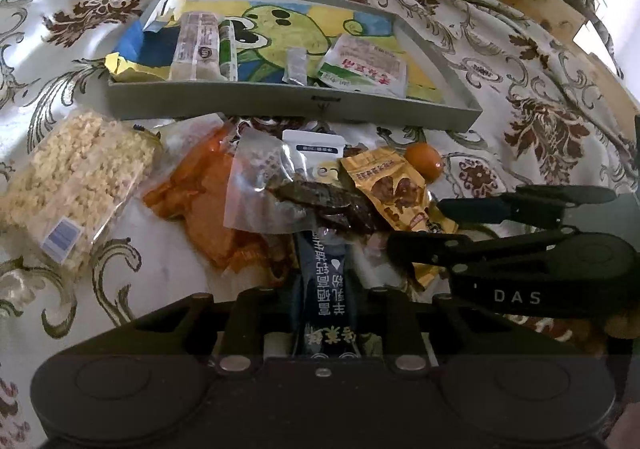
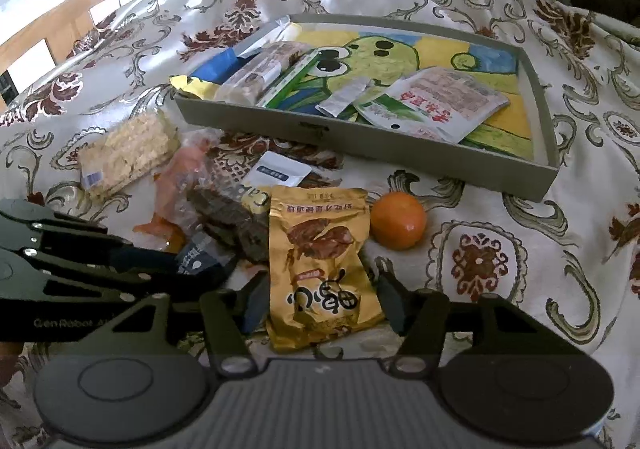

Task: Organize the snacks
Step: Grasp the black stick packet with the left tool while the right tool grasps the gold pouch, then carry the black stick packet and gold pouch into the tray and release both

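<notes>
A grey tray (image 1: 280, 103) (image 2: 360, 137) with a cartoon picture holds several snack packets. In front of it lies a pile of snacks on the cloth. My left gripper (image 1: 326, 289) is shut on a dark blue stick packet (image 1: 326, 289), which also shows in the right wrist view (image 2: 196, 255). My right gripper (image 2: 320, 293) is open, its fingers on either side of a gold packet (image 2: 320, 265) that lies on the cloth; the same packet shows in the left wrist view (image 1: 396, 189). An orange (image 2: 398, 221) (image 1: 424, 161) sits just right of it.
A clear bag of puffed rice cakes (image 1: 76, 177) (image 2: 128, 153), an orange-red clear packet (image 1: 200, 193), a dark jerky packet (image 1: 316, 201) (image 2: 228, 221) and a white pouch (image 1: 314, 149) (image 2: 280, 169) lie in the pile. Wooden furniture (image 2: 60, 17) stands behind the patterned cloth.
</notes>
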The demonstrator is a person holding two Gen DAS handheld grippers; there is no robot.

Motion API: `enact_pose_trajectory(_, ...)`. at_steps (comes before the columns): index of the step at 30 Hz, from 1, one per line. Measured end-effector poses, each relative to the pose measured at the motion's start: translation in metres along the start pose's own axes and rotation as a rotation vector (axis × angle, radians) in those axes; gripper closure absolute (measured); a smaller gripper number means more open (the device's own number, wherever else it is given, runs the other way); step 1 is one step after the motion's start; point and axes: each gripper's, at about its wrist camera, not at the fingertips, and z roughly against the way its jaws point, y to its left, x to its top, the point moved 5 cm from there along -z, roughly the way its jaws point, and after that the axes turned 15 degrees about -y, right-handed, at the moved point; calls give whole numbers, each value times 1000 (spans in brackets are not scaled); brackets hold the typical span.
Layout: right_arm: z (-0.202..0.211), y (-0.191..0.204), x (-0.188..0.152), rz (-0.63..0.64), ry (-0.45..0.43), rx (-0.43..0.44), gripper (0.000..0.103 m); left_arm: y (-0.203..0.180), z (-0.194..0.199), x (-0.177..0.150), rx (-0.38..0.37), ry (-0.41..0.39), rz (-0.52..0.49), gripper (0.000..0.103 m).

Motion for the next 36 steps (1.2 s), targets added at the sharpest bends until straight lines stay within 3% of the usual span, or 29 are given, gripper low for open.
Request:
enact_pose_trajectory(4,5,-9,3,-108,-4,23,42,1,9,5,-14,-25,64,82)
enact_pose_trajectory(9,14,-13,7,-114,-37,9,42,-2,23,14,-19,-88,84,82)
enact_pose_trajectory(26,40,-19,34,-204,-240,53,42,12,50,43,81,-296,105,82)
enact_pose_trajectory(36,30,-27,69,-253,-363,40,42,17,34,101,97,-386,123,82)
